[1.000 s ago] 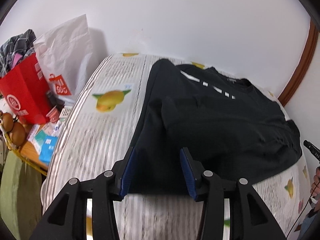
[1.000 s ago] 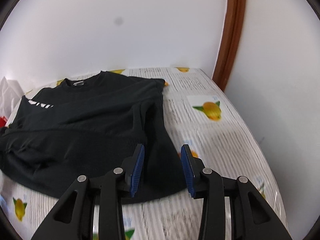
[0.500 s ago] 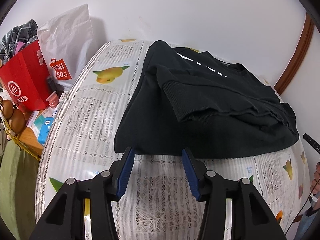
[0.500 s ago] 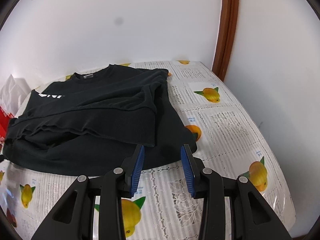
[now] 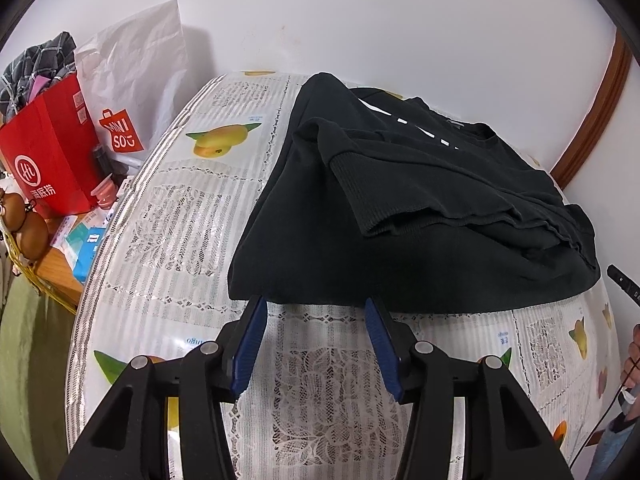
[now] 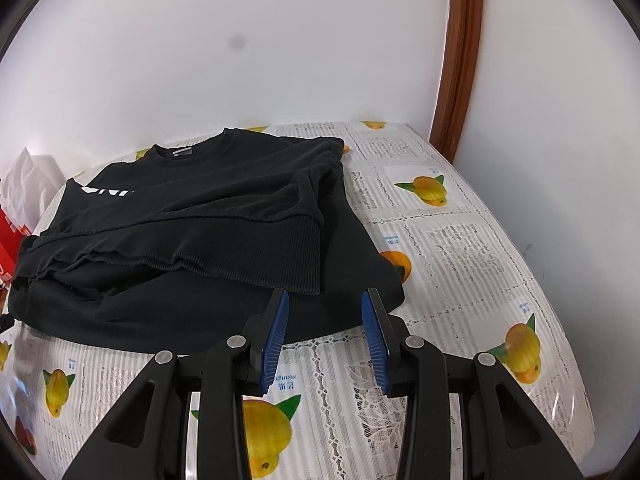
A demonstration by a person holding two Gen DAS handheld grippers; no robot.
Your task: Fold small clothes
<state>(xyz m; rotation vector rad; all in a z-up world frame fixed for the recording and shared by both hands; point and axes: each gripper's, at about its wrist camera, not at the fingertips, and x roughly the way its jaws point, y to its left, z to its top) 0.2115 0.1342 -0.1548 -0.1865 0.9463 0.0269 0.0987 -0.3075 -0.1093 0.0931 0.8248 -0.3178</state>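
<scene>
Sweater (image 5: 420,216) mid-frame on worktop (image 5: 180,216), hem folded up over body, ribbed edge on top; judged partly folded, side folds left. Left tool (image 5: 316,312) released, empty, at near hem. Right tool (image 6: 325,306) released, empty, at near right corner. Upper left: red bag (image 5: 48,160), white bag (image 5: 136,72); neither in way.

The sweatshirt (image 5: 420,216) lies on the table (image 5: 180,208), bags (image 5: 52,160) left.
</scene>
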